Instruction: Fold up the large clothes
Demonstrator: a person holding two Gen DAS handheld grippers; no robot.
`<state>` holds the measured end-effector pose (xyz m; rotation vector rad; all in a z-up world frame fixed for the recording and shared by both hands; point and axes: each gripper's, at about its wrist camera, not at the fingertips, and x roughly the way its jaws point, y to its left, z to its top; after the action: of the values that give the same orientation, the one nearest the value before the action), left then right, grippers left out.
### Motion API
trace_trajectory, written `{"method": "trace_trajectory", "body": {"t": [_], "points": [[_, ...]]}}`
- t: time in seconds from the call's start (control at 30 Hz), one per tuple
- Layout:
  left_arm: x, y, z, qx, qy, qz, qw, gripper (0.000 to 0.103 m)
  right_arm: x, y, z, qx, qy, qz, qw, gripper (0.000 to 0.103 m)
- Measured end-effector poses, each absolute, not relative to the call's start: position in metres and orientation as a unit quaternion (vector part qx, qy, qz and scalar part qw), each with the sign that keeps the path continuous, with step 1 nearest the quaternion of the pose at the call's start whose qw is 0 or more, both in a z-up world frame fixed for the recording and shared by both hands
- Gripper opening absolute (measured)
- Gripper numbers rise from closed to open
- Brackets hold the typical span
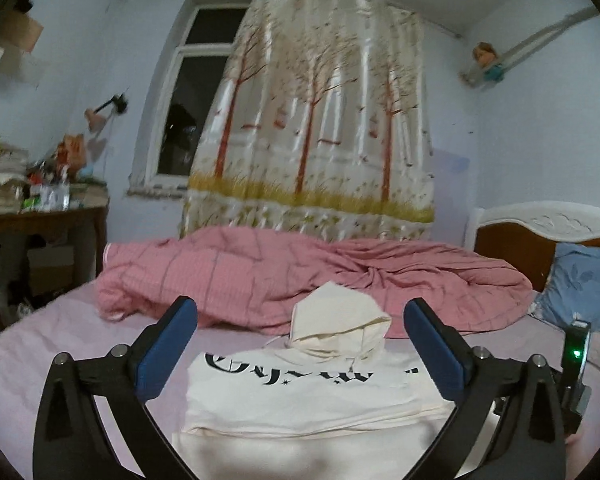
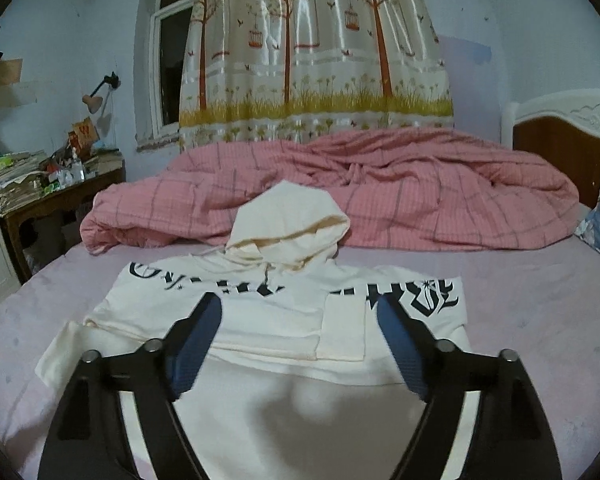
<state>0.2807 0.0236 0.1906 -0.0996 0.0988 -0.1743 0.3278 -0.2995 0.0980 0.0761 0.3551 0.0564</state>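
A cream hoodie (image 2: 260, 320) with black lettering lies flat on the pink bed sheet (image 2: 540, 320), sleeves folded in over the body and hood (image 2: 288, 228) pointing toward the window. In the left wrist view the same hoodie (image 1: 300, 396) lies below and between the fingers. My left gripper (image 1: 300, 316) hovers above it, jaws wide open, nothing between the blue pads. My right gripper (image 2: 300, 312) also stands open over the hoodie's lower half, empty. The other gripper's body with a green light (image 1: 576, 354) shows at the right edge of the left wrist view.
A crumpled pink checked duvet (image 2: 380, 192) lies across the bed beyond the hoodie. A blue pillow (image 1: 584, 284) and a wooden headboard (image 2: 556, 140) are at the right. A cluttered wooden side table (image 2: 60, 192) stands at the left, under a wall lamp (image 2: 100, 92). A tree-print curtain (image 2: 312, 60) hangs behind.
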Motion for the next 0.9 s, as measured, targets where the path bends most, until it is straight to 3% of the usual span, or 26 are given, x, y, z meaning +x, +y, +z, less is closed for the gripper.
{"method": "trace_trajectory", "body": {"t": [0.57,0.8,0.9], "points": [[0.247,-0.004,0.197,0.004,0.004,-0.060,0.998,0.102,0.295,-0.278,0.113,0.020,0.127,0.042,0.991,0.093],[0.225,-0.008,0.198,0.002,-0.024,-0.019,1.000,0.102,0.291,-0.275,0.104,0.015,0.137,0.049,0.989,0.093],[0.221,-0.015,0.191,0.024,-0.011,-0.026,0.999,0.102,0.298,-0.275,0.092,0.021,0.178,0.063,0.982,0.093]]}}
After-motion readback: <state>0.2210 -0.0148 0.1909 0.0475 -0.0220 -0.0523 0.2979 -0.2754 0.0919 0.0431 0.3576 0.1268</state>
